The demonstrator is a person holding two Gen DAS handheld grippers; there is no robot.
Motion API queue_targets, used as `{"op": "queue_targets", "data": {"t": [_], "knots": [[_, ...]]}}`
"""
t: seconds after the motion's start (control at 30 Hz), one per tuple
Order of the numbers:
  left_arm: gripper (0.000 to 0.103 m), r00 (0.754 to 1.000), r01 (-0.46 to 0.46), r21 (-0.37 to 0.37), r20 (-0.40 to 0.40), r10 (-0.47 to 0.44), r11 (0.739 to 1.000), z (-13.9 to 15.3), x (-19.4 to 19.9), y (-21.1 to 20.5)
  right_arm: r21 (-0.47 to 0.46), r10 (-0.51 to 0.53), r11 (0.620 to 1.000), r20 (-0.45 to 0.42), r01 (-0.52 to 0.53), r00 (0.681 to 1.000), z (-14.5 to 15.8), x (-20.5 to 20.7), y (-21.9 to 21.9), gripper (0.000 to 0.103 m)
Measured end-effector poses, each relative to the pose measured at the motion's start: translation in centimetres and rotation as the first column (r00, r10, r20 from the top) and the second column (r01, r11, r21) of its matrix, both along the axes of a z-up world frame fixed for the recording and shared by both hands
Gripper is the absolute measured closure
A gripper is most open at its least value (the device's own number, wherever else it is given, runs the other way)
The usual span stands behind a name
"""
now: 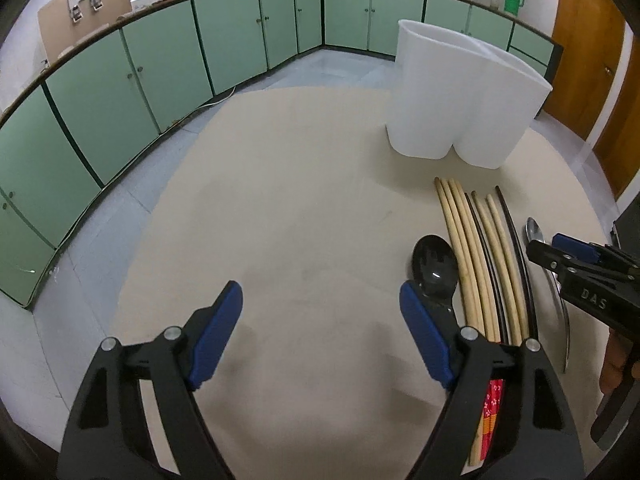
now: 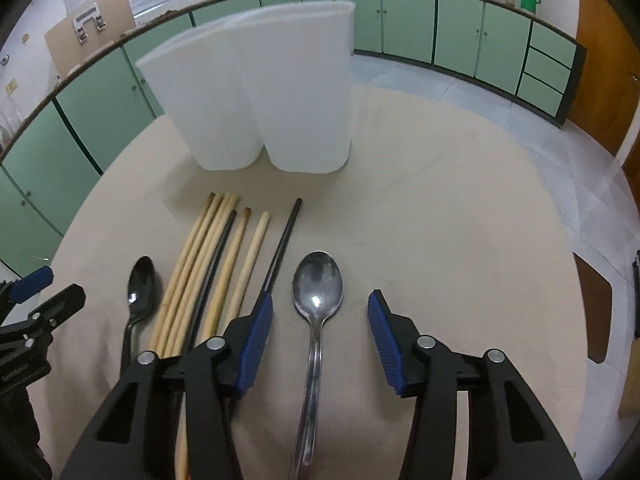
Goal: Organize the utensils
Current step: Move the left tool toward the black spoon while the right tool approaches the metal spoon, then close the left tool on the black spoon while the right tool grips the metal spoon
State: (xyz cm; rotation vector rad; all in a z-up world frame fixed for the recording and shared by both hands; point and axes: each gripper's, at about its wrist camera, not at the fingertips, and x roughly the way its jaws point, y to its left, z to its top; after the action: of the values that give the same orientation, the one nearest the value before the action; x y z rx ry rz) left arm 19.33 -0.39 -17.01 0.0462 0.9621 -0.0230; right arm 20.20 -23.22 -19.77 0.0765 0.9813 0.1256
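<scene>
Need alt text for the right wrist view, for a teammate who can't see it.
The open right gripper straddles a metal spoon lying on the beige table. Left of it lie chopsticks and a black spoon; a white two-part holder stands behind.

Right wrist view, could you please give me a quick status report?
Right gripper open, straddling the steel spoon on the table. Left gripper open, empty, beside the black spoon. Chopsticks lie loose before the white holder. Nothing in the way.

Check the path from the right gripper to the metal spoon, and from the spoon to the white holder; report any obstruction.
Nothing visible blocks either. The metal spoon lies between the open right gripper fingers; bare table leads to the white holder.
</scene>
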Motion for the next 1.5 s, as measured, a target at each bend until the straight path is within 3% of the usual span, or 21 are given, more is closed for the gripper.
{"op": "queue_targets", "data": {"t": [0.1, 0.17, 0.2, 0.4, 0.57, 0.67, 0.97, 1.27, 1.5], "knots": [[0.024, 1.000, 0.008, -0.009, -0.008, -0.008, 1.000, -0.2, 0.3, -0.4, -0.023, 0.004, 1.000, 0.012, -0.004, 1.000, 0.0, 0.2, 0.0, 0.058], [0.024, 1.000, 0.016, -0.018, -0.015, -0.017, 1.000, -0.5, 0.6, -0.9, -0.036, 0.009, 0.999, 0.016, -0.009, 1.000, 0.1, 0.2, 0.1, 0.074], [0.023, 1.000, 0.022, -0.023, -0.018, -0.022, 0.999, -0.6, 0.7, -1.1, -0.045, 0.010, 0.999, 0.019, -0.009, 1.000, 0.1, 0.2, 0.1, 0.075], [0.022, 0.996, 0.076, -0.034, -0.033, -0.077, 0.997, -1.5, 1.5, -3.9, -0.030, 0.008, 1.000, 0.030, -0.007, 1.000, 0.2, -0.3, -0.5, 0.075], [0.022, 0.993, 0.098, 0.000, -0.069, -0.097, 0.995, -3.1, 2.2, -5.2, -0.017, -0.008, 1.000, 0.026, 0.008, 1.000, 0.3, -0.4, -1.3, 0.075], [0.014, 0.994, 0.089, 0.014, -0.065, -0.088, 0.996, -3.7, 2.4, -5.1, -0.018, -0.010, 1.000, 0.028, 0.011, 1.000, 0.4, -0.3, -1.3, 0.075], [0.013, 0.994, 0.097, 0.010, -0.059, -0.096, 0.995, -3.6, 2.8, -3.2, -0.043, -0.009, 0.999, 0.038, 0.010, 0.999, -0.2, -0.1, -0.2, 0.074], [0.015, 0.996, -0.006, -0.014, -0.091, 0.005, 1.000, -3.0, 3.9, -2.8, -0.013, -0.017, 1.000, 0.004, 0.017, 1.000, 0.0, 1.0, -0.3, 0.073], [0.018, 0.993, -0.018, -0.074, -0.122, 0.009, 0.997, -2.4, 5.7, -3.0, -0.015, -0.019, 1.000, -0.025, 0.019, 1.000, 0.0, 2.0, -0.3, 0.072]]}}
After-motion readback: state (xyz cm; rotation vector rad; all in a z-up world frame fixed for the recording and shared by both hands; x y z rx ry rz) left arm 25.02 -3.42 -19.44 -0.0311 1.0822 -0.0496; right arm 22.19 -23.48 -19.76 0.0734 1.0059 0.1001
